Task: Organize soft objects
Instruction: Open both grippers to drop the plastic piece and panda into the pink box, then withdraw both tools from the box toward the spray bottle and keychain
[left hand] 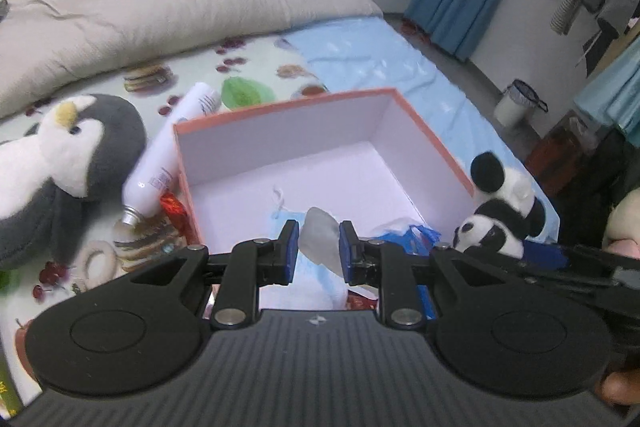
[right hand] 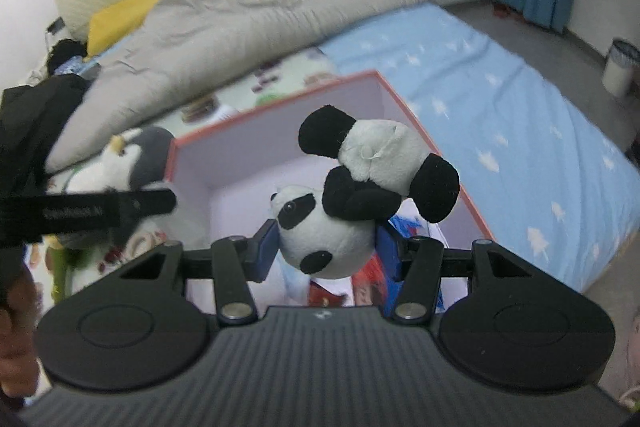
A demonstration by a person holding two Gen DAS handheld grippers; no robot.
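Two soft things are riding in my claws at once, and both are hanging over the open pink-rimmed box (left hand: 280,155) on the bed (left hand: 380,67). I am seeing the left claw (left hand: 319,249) clenched on a pale grey fabric bundle (left hand: 320,239), its pads pinching the cloth from both sides just above the near part of the box floor. I am holding the panda plush (right hand: 348,195) in the right claw (right hand: 326,251), the pads squeezing its round head while the body and black limbs are flopping upward and to the right, over the box's right wall. I am judging both as light and squashy, giving under the pads rather than slipping, so a grip on the bulkiest stuffed part is looking safest; the panda's limbs are too floppy to hold. Left of the box, a penguin plush (left hand: 68,163) is lying beside a white tube (left hand: 168,159), and its fat body is probably the place to take it.
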